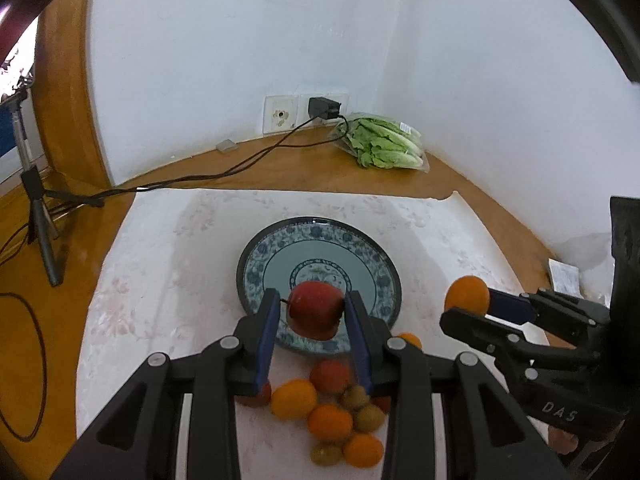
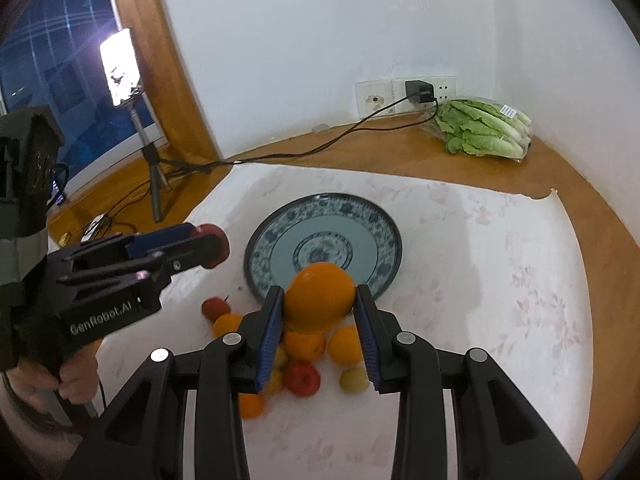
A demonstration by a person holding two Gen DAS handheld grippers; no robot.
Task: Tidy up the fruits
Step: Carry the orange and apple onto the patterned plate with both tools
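Observation:
My left gripper (image 1: 314, 312) is shut on a red apple (image 1: 315, 310), held in the air over the near rim of a blue-and-white patterned plate (image 1: 256, 256). My right gripper (image 2: 319, 300) is shut on an orange (image 2: 320, 296), also lifted, just short of the same plate (image 2: 384, 224). In the left wrist view the right gripper (image 1: 472, 308) with its orange (image 1: 467, 294) hangs to the right of the plate. In the right wrist view the left gripper (image 2: 208, 246) holds the apple (image 2: 218, 246) left of the plate. A pile of fruit (image 1: 328, 412) lies on the white cloth below both grippers.
A bagged lettuce (image 1: 384, 142) lies at the far corner by the wall. A charger (image 1: 324, 108) is plugged into the socket, its cable (image 1: 224, 174) running left over the wooden top. A tripod (image 2: 154, 176) with a lit phone stands at left. A hand (image 2: 76, 380) grips the left tool.

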